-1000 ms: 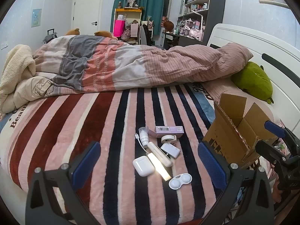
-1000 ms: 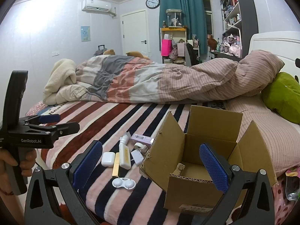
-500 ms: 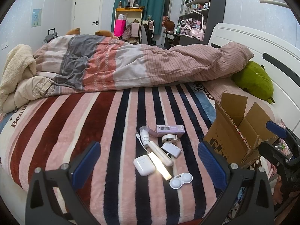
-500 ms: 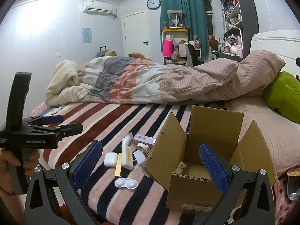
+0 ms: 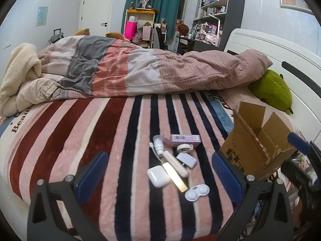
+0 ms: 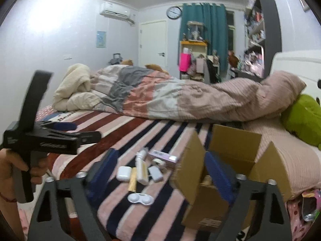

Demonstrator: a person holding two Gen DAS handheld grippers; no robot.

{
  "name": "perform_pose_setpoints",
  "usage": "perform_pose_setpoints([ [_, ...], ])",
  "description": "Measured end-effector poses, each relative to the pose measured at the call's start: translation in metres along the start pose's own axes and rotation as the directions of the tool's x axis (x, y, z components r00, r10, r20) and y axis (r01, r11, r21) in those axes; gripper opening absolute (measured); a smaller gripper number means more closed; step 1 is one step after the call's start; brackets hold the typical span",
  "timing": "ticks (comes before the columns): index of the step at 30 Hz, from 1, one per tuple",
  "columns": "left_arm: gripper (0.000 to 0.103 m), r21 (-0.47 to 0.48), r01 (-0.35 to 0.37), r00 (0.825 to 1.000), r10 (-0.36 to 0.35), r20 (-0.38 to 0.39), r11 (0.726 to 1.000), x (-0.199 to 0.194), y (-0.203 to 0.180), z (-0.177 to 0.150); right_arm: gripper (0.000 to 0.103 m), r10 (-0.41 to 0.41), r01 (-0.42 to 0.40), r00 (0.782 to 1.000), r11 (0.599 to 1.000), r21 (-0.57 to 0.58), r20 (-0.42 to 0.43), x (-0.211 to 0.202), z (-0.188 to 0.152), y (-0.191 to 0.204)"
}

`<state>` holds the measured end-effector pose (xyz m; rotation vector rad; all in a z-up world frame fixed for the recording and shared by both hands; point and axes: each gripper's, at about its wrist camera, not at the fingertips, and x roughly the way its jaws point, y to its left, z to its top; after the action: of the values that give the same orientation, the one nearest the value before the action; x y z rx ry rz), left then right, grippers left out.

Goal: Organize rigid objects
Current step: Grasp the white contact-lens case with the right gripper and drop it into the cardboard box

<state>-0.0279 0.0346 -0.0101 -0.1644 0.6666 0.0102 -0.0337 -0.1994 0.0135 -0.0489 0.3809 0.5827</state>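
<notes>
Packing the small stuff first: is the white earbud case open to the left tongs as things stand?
Probably yes. The earbud case lies on the blanket ahead of the open left tongs, nothing on top; a gold stick lies alongside.

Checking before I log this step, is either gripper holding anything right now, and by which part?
Nothing is held. The left gripper is open and empty; the right gripper has just been closing, empty.

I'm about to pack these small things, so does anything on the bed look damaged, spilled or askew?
Nothing is spilled. The cardboard box leans near the bed's edge, and its left flap has a ragged, torn edge. The small items, among them the earbud case and contact lens case, lie in a loose jumble, not yet boxed.
</notes>
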Motion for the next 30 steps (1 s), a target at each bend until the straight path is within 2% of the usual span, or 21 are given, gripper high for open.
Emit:
perform_pose_setpoints([
  [4, 0.103, -0.017, -0.017, 1.0, 0.017, -0.013, 1.0, 0.008, 0.025, -0.008, 0.071, 0.108, -0.109, 0.994, 0.994, -0.019, -0.008, 0.011, -0.017, 0.03],
  [7, 0.103, -0.007, -0.059, 0.998, 0.059, -0.028, 0.998, 0.016, 0.039, -0.015, 0.071, 0.16, -0.163, 0.982, 0.987, -0.018, -0.102, 0.043, -0.042, 0.05],
  [9, 0.103, 0.003, -0.098, 0.994, 0.098, -0.045, 0.995, 0.025, 0.053, -0.023, 0.072, 0.128, -0.132, 0.976, 0.991, -0.011, -0.177, 0.068, -0.059, 0.058],
  [11, 0.103, 0.001, -0.11, 0.992, 0.11, -0.06, 0.994, 0.03, 0.063, -0.028, 0.073, 0.063, -0.068, 0.967, 0.998, -0.012, -0.246, 0.093, -0.078, 0.061],
  [13, 0.103, -0.006, -0.114, 0.991, 0.113, -0.074, 0.993, 0.035, 0.071, -0.031, 0.082, -0.008, 0.006, 0.957, 1.0, -0.008, -0.289, 0.115, -0.094, 0.058],
  [15, 0.103, -0.015, -0.118, 0.989, 0.117, -0.087, 0.993, 0.04, 0.077, -0.033, 0.083, -0.043, 0.051, 0.946, 0.999, 0.016, -0.322, 0.132, -0.105, 0.052],
  [18, 0.103, -0.019, -0.117, 0.988, 0.115, -0.102, 0.993, 0.046, 0.081, -0.035, 0.083, -0.036, 0.056, 0.939, 0.997, 0.048, -0.343, 0.149, -0.114, 0.04],
  [20, 0.103, -0.012, -0.109, 0.989, 0.107, -0.105, 0.994, 0.048, 0.08, -0.036, 0.083, -0.099, 0.117, 0.927, 0.993, 0.027, -0.363, 0.161, -0.118, 0.035],
  [21, 0.103, -0.006, -0.102, 0.989, 0.101, -0.11, 0.995, 0.049, 0.078, -0.036, 0.082, -0.116, 0.137, 0.919, 0.99, 0.029, -0.376, 0.166, -0.121, 0.032],
  [22, 0.103, 0.001, -0.093, 0.989, 0.092, -0.117, 0.996, 0.051, 0.078, -0.036, 0.068, -0.099, 0.126, 0.92, 0.991, 0.047, -0.379, 0.167, -0.122, 0.03],
  [23, 0.103, 0.016, -0.069, 0.989, 0.071, -0.13, 0.997, 0.053, 0.074, -0.036, 0.058, -0.074, 0.107, 0.923, 0.992, 0.065, -0.379, 0.167, -0.122, 0.028],
  [25, 0.102, 0.031, -0.007, 0.989, 0.011, -0.146, 0.999, 0.056, 0.067, -0.033, 0.059, -0.062, 0.086, 0.927, 0.995, 0.049, -0.369, 0.164, -0.12, 0.029],
  [26, 0.102, 0.042, 0.049, 0.986, -0.042, -0.161, 0.998, 0.057, 0.061, -0.031, 0.059, -0.053, 0.071, 0.932, 0.997, 0.036, -0.359, 0.161, -0.118, 0.032],
  [28, 0.102, 0.094, 0.194, 0.965, -0.173, -0.196, 0.976, 0.057, 0.043, -0.025, 0.059, -0.028, 0.031, 0.942, 1.0, 0.003, -0.333, 0.151, -0.111, 0.04],
  [29, 0.102, 0.108, 0.235, 0.956, -0.209, -0.206, 0.966, 0.057, 0.037, -0.022, 0.059, 0.005, -0.005, 0.951, 1.0, 0.001, -0.31, 0.143, -0.105, 0.043],
  [30, 0.102, 0.118, 0.301, 0.935, -0.269, -0.229, 0.946, 0.056, 0.028, -0.017, 0.059, 0.044, -0.046, 0.957, 0.999, 0.0, -0.286, 0.135, -0.097, 0.046],
])
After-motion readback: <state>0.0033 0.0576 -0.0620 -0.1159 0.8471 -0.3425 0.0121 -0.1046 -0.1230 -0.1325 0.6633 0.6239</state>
